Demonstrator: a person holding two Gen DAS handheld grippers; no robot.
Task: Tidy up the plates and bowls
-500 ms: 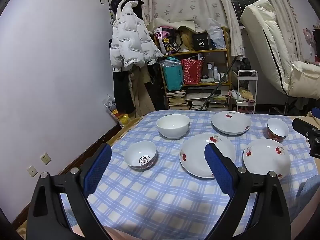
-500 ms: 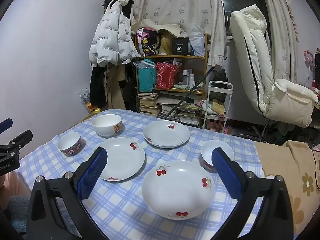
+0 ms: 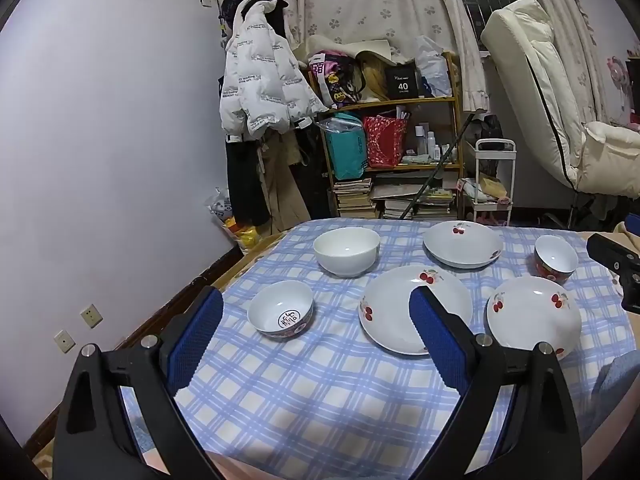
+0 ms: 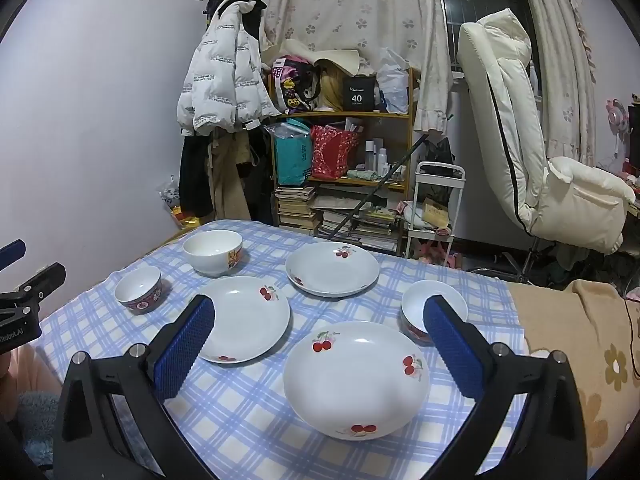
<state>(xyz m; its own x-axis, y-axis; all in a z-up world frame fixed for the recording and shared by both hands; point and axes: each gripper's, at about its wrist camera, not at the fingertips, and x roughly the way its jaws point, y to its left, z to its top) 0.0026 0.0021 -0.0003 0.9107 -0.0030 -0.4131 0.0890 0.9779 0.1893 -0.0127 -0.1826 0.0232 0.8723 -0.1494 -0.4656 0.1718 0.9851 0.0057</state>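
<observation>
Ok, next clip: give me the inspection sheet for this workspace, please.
Surface: blue checked tablecloth, flat.
Job's things: three cherry plates, near, left, far; large white bowl; small patterned bowl; small red bowl. All separate, none stacked.
Clutter: nothing seen on the cloth.
Grippers: left claw open, empty; right claw open, empty; both above the near edge.
Cables: one on the brown blanket.
Surroundings: crowded shelf, white jacket, white chair.
</observation>
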